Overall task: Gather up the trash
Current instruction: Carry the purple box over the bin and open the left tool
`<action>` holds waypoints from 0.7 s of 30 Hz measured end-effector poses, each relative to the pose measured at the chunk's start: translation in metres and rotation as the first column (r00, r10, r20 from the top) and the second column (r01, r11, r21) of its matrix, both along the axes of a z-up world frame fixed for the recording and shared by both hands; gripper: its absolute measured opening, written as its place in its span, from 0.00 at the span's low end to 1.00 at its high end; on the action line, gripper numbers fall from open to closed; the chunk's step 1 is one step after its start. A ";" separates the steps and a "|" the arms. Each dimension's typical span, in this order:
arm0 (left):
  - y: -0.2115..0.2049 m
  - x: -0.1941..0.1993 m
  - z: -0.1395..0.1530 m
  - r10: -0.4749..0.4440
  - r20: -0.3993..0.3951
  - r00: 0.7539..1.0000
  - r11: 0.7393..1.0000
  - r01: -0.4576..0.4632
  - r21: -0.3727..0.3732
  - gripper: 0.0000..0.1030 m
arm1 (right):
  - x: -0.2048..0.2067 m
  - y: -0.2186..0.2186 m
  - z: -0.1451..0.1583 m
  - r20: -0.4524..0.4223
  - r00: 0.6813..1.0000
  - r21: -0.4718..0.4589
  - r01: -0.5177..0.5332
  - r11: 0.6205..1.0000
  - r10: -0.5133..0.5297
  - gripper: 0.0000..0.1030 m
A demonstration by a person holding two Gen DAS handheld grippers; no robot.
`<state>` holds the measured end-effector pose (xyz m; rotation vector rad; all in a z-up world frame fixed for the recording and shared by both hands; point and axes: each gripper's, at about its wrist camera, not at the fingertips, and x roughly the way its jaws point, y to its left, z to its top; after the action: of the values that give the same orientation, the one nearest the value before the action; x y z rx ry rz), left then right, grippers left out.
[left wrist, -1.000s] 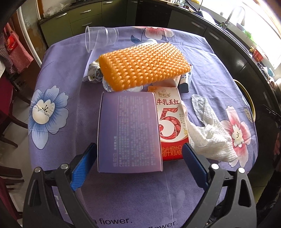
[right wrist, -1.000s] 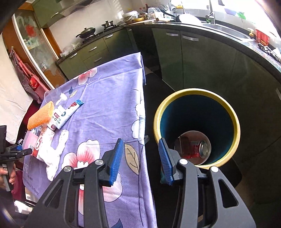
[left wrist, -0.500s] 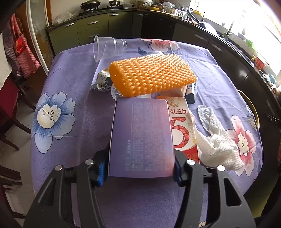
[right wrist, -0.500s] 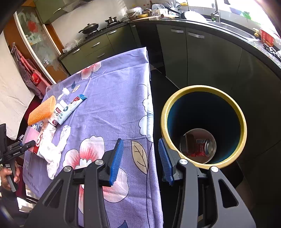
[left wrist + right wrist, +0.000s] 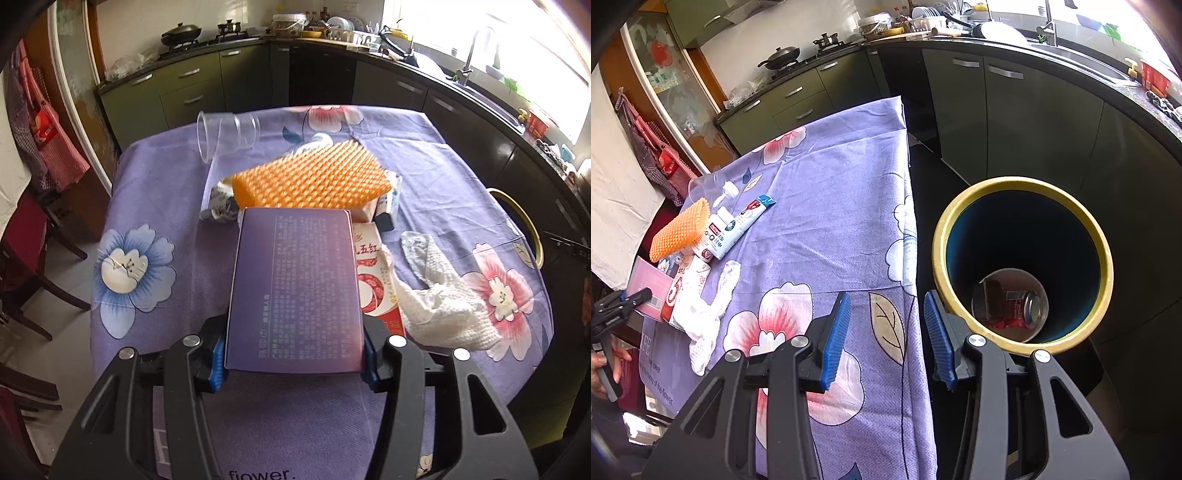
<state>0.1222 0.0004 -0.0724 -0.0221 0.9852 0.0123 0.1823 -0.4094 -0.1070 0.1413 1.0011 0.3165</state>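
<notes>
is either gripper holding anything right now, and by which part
The left tongs grip the purple box by its two long sides, near the end closest to the camera. The right tongs are open and hold nothing.

A flat purple box (image 5: pixel 295 288) with faint, barely legible print, partly overlapping a red-and-white carton (image 5: pixel 375 273).

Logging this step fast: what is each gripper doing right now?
Left gripper: shut on the purple box.
Right gripper: open, holding nothing, beside the trash bin.
</notes>
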 end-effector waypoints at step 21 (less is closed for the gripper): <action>-0.201 0.048 0.078 -0.522 0.087 0.848 0.851 0.525 -0.013 0.50 | -0.039 -0.079 0.014 0.059 0.990 0.044 0.129 0.991 -0.131 0.41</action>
<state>0.1706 -0.2011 0.0059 0.2141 0.8837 -0.5093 0.1434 -0.4882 -0.0932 0.2310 0.9205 0.2203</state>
